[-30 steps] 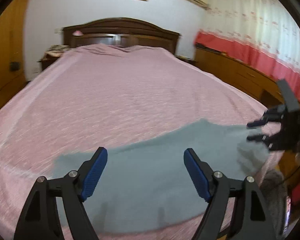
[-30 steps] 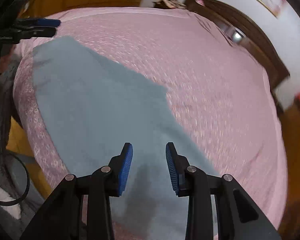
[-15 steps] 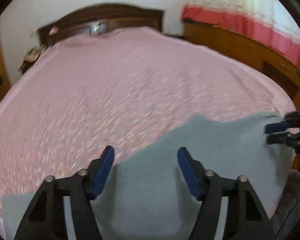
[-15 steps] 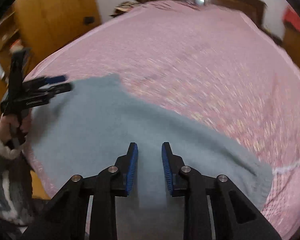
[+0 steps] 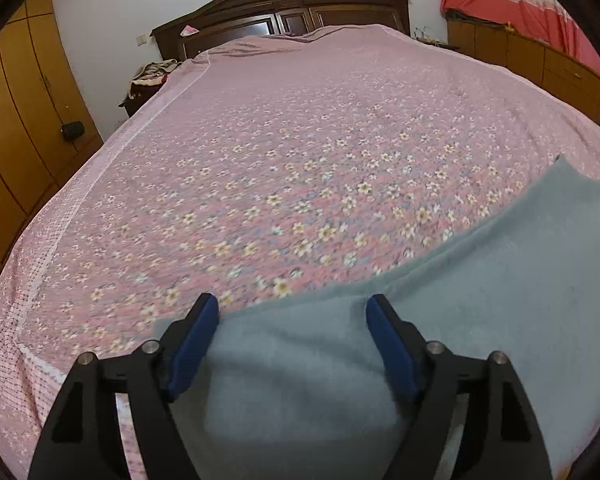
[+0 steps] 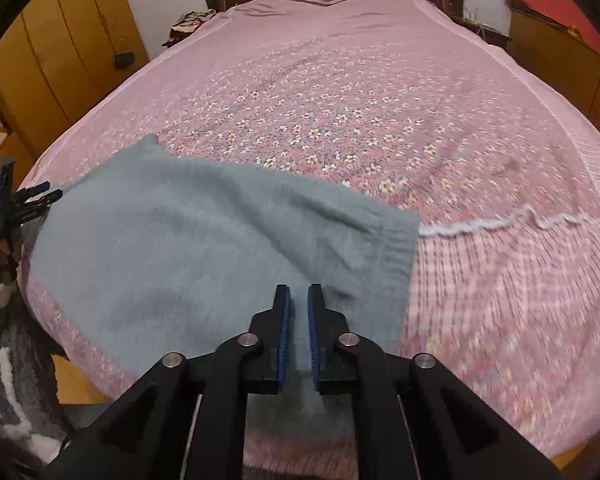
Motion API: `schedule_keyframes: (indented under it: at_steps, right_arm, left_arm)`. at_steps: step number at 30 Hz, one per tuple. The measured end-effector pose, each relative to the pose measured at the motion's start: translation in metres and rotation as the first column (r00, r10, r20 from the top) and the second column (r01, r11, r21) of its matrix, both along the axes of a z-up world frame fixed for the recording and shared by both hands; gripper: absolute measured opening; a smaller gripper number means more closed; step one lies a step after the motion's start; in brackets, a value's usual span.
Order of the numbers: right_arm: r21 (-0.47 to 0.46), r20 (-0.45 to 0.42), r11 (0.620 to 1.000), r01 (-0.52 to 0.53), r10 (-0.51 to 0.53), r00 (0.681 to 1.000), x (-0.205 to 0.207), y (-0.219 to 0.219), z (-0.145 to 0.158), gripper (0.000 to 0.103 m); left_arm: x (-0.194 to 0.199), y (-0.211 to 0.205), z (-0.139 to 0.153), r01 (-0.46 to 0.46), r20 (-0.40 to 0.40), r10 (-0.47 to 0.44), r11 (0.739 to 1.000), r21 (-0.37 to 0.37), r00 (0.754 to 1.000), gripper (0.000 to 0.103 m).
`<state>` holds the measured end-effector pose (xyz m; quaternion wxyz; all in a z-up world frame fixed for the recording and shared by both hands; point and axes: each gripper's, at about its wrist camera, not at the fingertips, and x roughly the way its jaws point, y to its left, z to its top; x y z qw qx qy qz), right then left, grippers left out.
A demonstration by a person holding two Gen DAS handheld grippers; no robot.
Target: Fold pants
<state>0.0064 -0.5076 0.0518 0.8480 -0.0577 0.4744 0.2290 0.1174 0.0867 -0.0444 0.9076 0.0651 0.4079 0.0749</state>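
Grey-blue fleece pants (image 6: 204, 240) lie along the near edge of a pink flowered bedspread (image 6: 360, 92); they also show in the left wrist view (image 5: 480, 312). My left gripper (image 5: 292, 320) is open, its blue pads (image 5: 192, 340) astride one end of the pants, low over the cloth. It also appears at the far left of the right wrist view (image 6: 40, 196). My right gripper (image 6: 299, 304) is nearly closed over the other end of the pants near the ribbed hem (image 6: 404, 256); a narrow gap shows between its pads and I cannot tell if cloth is pinched.
A dark wooden headboard (image 5: 284, 8) stands at the far end of the bed. Orange wooden wardrobes (image 5: 16, 100) line the left side. A low wooden cabinet (image 5: 540, 64) under red curtains runs along the right. A bedside table with clothes (image 5: 152, 76) stands far left.
The left gripper has swung left and down to the pants' end. The right gripper has narrowed from partly open to nearly closed and moved to the hem end.
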Motion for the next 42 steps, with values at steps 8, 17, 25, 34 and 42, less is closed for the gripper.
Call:
schedule_keyframes:
  at_steps: [8, 17, 25, 34, 42]
  right_arm:
    - [0.127, 0.057, 0.983, 0.134, -0.142, 0.988, -0.047, -0.029, 0.008, 0.05]
    - [0.384, -0.106, 0.893, 0.237, -0.212, 0.971, -0.071, -0.076, -0.01, 0.062]
    - [0.497, -0.179, 0.811, 0.309, -0.252, 0.951, -0.081, -0.097, -0.025, 0.068]
    - [0.623, -0.264, 0.706, 0.337, -0.215, 0.94, -0.069, -0.111, -0.039, 0.068]
    - [0.705, -0.448, 0.538, 0.462, -0.167, 0.878, -0.041, -0.132, -0.079, 0.069]
  left_arm:
    - [-0.041, -0.029, 0.032, 0.04, 0.076, -0.044, 0.997, 0.061, 0.996, 0.08]
    - [-0.074, -0.054, 0.017, 0.061, 0.037, -0.06, 0.998, -0.034, 0.998, 0.08]
    - [-0.083, -0.069, 0.007, 0.067, 0.007, -0.067, 0.995, -0.07, 0.998, 0.08]
    - [-0.088, -0.088, 0.002, 0.098, 0.003, -0.098, 0.992, -0.08, 0.995, 0.08]
    - [-0.092, -0.091, -0.002, 0.125, -0.006, -0.127, 0.986, -0.111, 0.992, 0.08]
